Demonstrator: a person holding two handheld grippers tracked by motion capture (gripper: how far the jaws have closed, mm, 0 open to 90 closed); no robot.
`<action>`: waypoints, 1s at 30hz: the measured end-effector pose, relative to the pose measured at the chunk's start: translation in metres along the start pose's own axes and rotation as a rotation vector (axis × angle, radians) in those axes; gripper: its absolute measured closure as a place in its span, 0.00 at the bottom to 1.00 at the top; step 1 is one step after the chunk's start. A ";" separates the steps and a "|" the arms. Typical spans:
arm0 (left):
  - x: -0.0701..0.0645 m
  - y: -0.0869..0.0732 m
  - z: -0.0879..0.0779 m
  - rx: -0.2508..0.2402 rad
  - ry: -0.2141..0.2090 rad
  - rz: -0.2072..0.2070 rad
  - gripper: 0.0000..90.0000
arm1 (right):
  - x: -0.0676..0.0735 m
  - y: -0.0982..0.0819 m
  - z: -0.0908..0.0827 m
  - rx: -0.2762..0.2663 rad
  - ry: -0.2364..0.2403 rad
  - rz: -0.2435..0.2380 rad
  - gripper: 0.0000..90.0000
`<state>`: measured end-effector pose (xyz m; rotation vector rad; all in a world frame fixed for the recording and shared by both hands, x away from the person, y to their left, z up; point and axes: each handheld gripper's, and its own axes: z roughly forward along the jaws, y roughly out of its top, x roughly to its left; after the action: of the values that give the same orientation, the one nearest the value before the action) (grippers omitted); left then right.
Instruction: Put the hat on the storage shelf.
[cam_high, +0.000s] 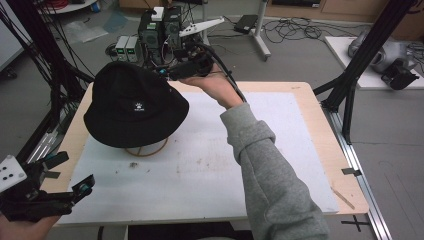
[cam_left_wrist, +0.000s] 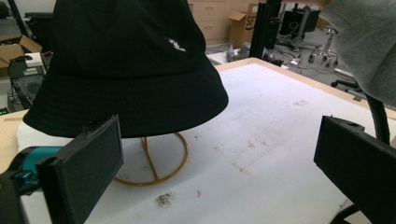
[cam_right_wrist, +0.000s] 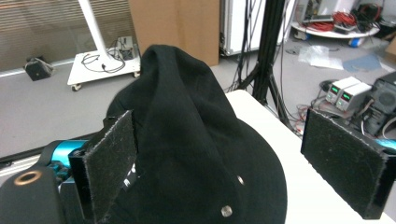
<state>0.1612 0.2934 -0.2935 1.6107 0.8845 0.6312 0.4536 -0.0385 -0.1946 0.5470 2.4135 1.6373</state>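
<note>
A black bucket hat (cam_high: 132, 105) with a small white logo sits on a wire stand (cam_high: 150, 150) at the left middle of the table. My right gripper (cam_high: 170, 74) is at the hat's far right side, level with the crown. In the right gripper view its jaws stand wide apart (cam_right_wrist: 229, 158), with the hat's crown (cam_right_wrist: 187, 140) rising between them and neither pad touching it. My left gripper (cam_high: 77, 171) hovers open near the table's front left corner. In the left gripper view its jaws (cam_left_wrist: 219, 158) point at the hat (cam_left_wrist: 130, 60) and the stand's ring (cam_left_wrist: 154, 175).
A white mat (cam_high: 280, 150) covers the wooden table (cam_high: 320, 115). A grey sleeve (cam_high: 270, 170) crosses the table's middle. Black frame posts (cam_high: 360, 55) stand at the right and left. Power supplies (cam_high: 127, 47) and cables lie on the floor behind the table.
</note>
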 end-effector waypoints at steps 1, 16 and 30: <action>0.000 0.000 0.001 -0.001 -0.002 0.000 0.02 | -0.002 -0.002 -0.003 0.003 -0.006 0.010 0.12; 0.001 -0.001 0.010 0.011 -0.019 -0.003 0.02 | -0.011 -0.029 -0.044 -0.006 -0.074 0.047 0.12; 0.002 -0.001 0.018 0.017 -0.029 -0.003 0.02 | -0.015 -0.061 -0.078 -0.025 -0.140 0.080 0.12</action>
<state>0.1760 0.2846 -0.2984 1.6299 0.8733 0.5983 0.4285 -0.1319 -0.2225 0.7367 2.2959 1.5993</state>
